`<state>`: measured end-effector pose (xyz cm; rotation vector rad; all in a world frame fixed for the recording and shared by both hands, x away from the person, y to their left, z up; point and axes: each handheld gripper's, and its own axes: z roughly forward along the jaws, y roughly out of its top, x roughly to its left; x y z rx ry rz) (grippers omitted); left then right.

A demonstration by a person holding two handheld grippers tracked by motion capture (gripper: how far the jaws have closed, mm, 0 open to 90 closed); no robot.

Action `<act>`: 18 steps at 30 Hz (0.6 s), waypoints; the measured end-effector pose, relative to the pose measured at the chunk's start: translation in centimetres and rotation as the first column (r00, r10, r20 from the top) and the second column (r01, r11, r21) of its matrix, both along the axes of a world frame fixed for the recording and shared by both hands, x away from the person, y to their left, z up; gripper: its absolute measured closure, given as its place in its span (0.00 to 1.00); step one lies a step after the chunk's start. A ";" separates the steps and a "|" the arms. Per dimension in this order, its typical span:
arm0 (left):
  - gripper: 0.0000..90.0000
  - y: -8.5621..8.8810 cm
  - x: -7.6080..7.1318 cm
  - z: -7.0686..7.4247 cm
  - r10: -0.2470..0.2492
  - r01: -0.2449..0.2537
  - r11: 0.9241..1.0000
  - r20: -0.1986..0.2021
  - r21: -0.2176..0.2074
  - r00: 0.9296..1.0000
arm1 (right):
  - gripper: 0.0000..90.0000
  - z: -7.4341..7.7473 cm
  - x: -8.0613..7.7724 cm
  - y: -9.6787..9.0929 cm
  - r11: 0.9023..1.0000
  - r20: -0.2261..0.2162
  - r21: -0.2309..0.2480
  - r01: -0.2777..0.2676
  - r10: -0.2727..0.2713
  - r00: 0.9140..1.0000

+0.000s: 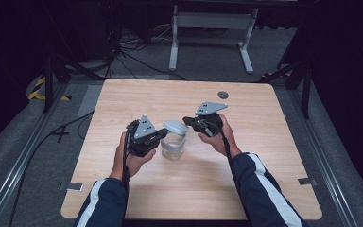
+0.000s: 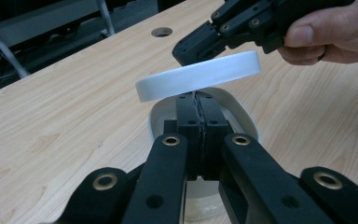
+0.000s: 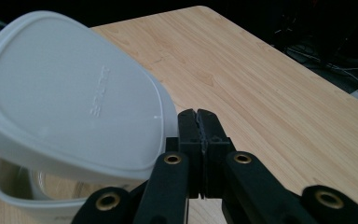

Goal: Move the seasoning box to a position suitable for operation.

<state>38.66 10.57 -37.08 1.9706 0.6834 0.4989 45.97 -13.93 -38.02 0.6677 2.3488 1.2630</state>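
The step in hand looks like taking the lid off a food tub: one tool steadies the tub while the other lifts the lid.

Nearest in the left gripper view, the left gripper [image 2: 198,112] has its fingers pressed together on the near wall of the clear container [image 2: 248,122], whose pale rim curves away on both sides of them. Just above and beyond those fingers hangs the white lid [image 2: 200,74], tilted and clear of the rim. It is pinched at its far edge by the right gripper [image 2: 186,49], with the person's hand [image 2: 326,35] behind it.

Next, I judge, the lid has to be carried sideways, off past the right fingers, and set flat on the bare table [image 1: 246,179]. The left fingers should keep their clamp so that the tub does not tip or slide.

The right gripper view gives the lid's broad top face with raised lettering, just left of the closed right fingers. The open mouth of the tub lies under it. The actual bite on the lid's lip is too thin to make out there.

The high view adds the layout: the tub stands between the two sets of fingers near the table's middle. A round cable hole [image 1: 222,94] lies well beyond the right fingers, near the far edge.
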 end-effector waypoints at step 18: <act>0.99 -0.9 1.8 1.6 -0.011 0.010 1.000 0.014 0.009 1.000 | 1.00 -0.5 -2.4 -4.2 0.999 0.011 -0.045 0.029 -0.029 1.000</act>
